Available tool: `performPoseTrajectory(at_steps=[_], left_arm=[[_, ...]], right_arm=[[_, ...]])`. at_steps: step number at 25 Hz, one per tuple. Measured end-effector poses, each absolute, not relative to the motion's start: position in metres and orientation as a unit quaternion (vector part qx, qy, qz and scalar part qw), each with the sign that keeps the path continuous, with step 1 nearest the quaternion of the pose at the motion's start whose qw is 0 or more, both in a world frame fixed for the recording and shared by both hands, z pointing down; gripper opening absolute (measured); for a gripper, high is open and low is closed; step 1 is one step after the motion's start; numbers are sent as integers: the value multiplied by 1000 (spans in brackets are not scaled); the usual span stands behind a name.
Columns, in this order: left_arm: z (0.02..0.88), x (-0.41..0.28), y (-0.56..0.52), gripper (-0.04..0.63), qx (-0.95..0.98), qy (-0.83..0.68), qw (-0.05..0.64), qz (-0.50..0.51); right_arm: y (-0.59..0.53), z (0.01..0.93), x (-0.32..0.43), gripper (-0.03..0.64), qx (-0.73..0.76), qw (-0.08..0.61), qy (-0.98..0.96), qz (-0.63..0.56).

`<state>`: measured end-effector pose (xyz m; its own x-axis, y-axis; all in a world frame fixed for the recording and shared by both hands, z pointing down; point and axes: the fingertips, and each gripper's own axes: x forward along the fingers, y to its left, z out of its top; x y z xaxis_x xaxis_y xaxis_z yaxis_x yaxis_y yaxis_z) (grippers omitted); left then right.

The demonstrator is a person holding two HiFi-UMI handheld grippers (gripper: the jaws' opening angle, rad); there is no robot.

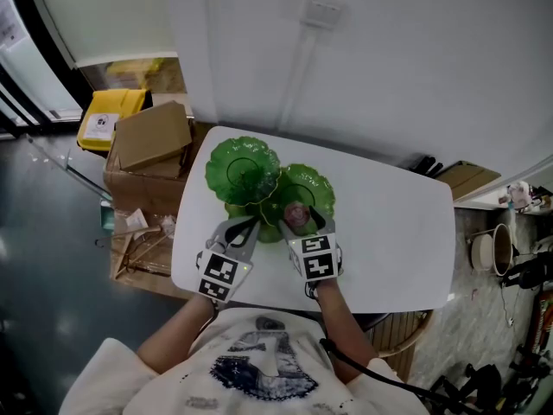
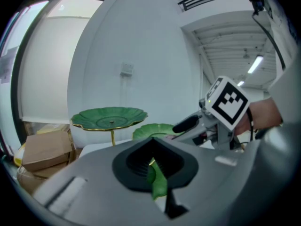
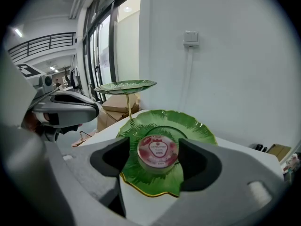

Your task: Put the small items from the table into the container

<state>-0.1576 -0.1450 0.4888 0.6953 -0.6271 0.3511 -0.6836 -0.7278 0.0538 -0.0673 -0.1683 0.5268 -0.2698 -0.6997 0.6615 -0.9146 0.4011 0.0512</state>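
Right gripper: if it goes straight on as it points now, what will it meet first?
Probably the lower green plate, just beyond the strawberry cup the right gripper holds; depth unclear.

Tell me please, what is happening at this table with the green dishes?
A person works at a white table with a two-jaw gripper in each hand. The right gripper holds a small round tub with a strawberry picture on its lid, just above the lower leaf dish of a green tiered stand. The left gripper is shut on a green leaf edge of that stand, seemingly to steady it.
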Motion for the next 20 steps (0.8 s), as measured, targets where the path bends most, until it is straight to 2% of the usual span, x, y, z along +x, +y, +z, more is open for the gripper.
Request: performPoseTrajectory(at_steps=[11, 20], left_arm=[[492, -139, -136, -11, 916, -356, 93, 161], [491, -102, -119, -11, 907, -372, 91, 174]], right_arm=[[-154, 509, -54, 321, 524, 264, -793, 164], [-131, 503, -13, 321, 516, 241, -806, 161]])
